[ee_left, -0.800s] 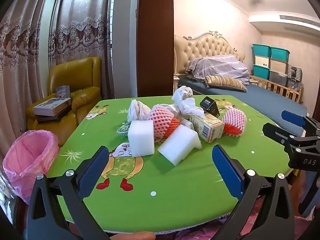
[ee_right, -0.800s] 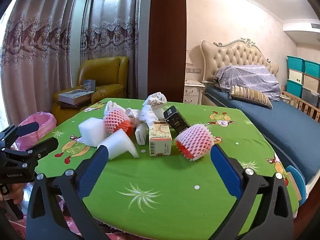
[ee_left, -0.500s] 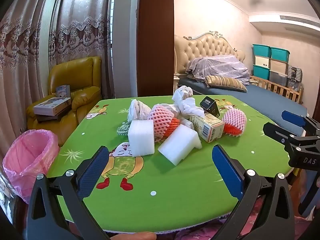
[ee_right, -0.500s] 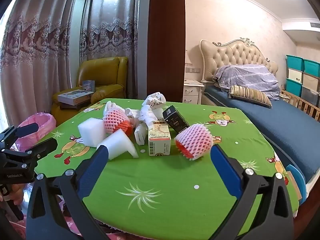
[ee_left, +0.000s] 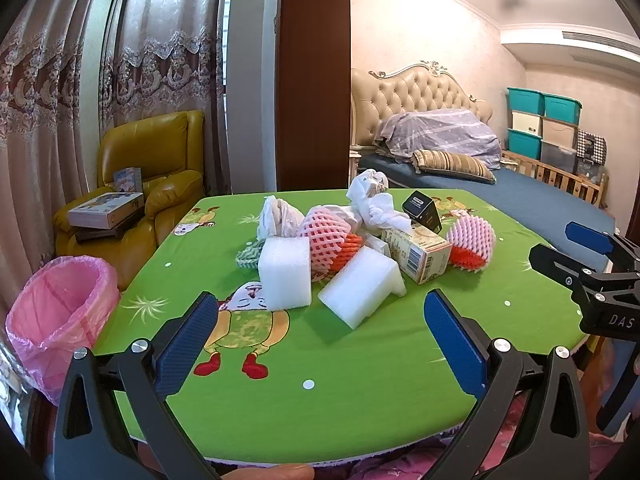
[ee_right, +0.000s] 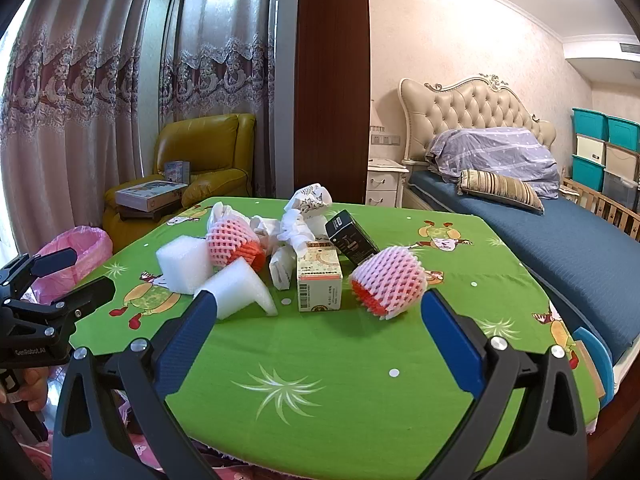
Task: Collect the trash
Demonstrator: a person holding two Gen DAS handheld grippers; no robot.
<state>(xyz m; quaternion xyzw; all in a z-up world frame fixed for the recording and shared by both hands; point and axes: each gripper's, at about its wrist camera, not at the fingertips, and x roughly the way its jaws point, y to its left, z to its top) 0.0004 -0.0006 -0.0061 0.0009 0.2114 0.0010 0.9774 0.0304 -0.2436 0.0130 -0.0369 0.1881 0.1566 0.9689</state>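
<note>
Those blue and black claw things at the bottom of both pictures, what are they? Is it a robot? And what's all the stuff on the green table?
No robot: a person holds two grabbing tools, one per hand. Each carries a camera looking along its fingers, so one picture comes from the left gripper and one from the right gripper. Both are open and hold nothing. On the round table with the green cartoon cloth lies a pile of trash: white foam blocks, pink foam fruit nets, crumpled white paper, a beige carton and a small black box. Beside the table stands a bin lined with a pink bag.
</note>
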